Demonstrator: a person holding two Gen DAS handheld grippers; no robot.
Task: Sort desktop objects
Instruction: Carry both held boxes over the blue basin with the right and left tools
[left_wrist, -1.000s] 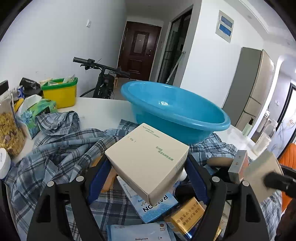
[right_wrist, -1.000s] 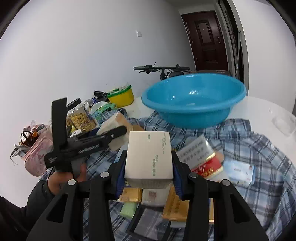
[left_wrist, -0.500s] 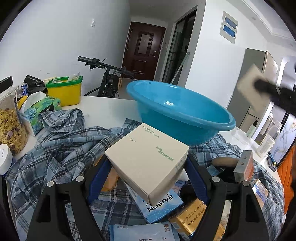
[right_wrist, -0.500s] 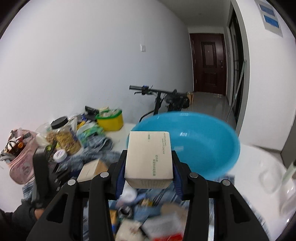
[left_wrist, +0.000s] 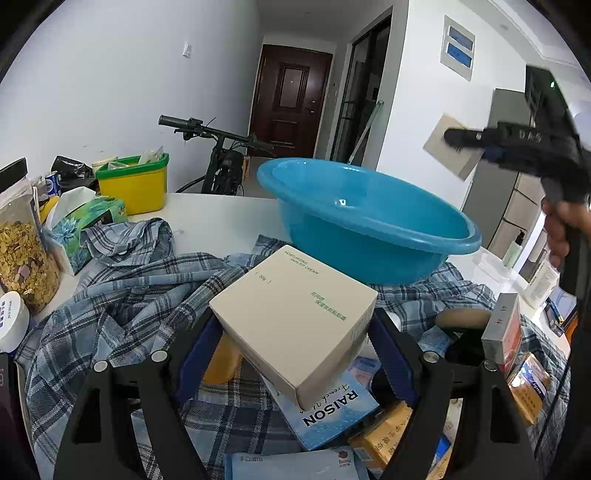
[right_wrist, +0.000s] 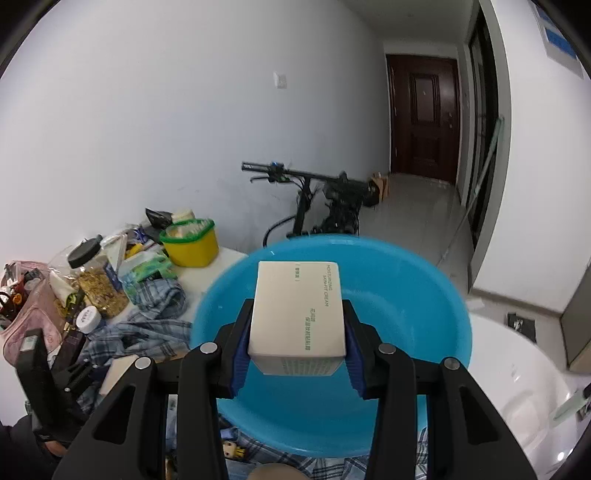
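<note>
White-walled flat, cluttered white table (left_wrist: 221, 218) with a plaid shirt (left_wrist: 122, 295) dumped over it. Both my grippers are pinching matching cream boxes: the right gripper (right_wrist: 297, 354) has its box (right_wrist: 298, 314) held right over the blue basin (right_wrist: 424, 332), ready to drop I'd guess. The left gripper (left_wrist: 295, 354) clamps the other box (left_wrist: 295, 317) short of the basin, above the pile. Basin looks empty as far as I can tell, so basically nothing's sorted yet. Loads of packets (left_wrist: 328, 413) below the left fingers are still waiting.
</note>
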